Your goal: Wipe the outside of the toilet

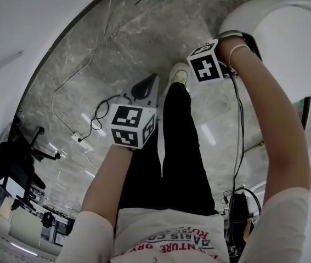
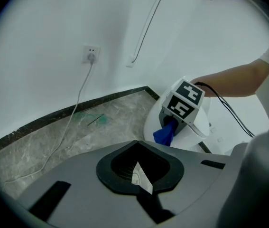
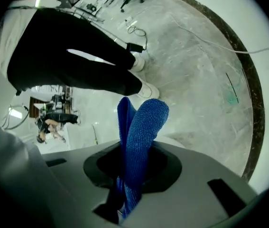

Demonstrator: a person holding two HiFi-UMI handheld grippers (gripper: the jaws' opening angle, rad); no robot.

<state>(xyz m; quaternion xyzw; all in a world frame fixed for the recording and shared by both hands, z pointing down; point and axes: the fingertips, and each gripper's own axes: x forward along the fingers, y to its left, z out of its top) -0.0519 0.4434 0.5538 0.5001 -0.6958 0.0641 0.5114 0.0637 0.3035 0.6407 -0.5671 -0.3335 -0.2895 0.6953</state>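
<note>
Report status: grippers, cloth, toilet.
Right gripper shut on blue cloth, at the toilet. Left gripper shut, empty, held clear. No obstruction seen.

A grey marbled floor (image 1: 117, 48) meets a plain white wall (image 2: 39, 27) along a dark skirting strip (image 2: 53, 117). A white cable (image 2: 80, 99) hangs from a wall socket (image 2: 91, 54) and trails over the stone near a green smear (image 2: 96, 119). A black chair (image 1: 12, 160) stands well apart, and bright light streaks the polished surface.

The left gripper (image 2: 140, 175) has its jaws together, nothing between them. Beyond, the right gripper (image 2: 170, 123) holds a blue cloth (image 2: 163, 135) against the white ceramic toilet (image 2: 197, 136) on the grey marbled floor (image 2: 101, 127).
</note>
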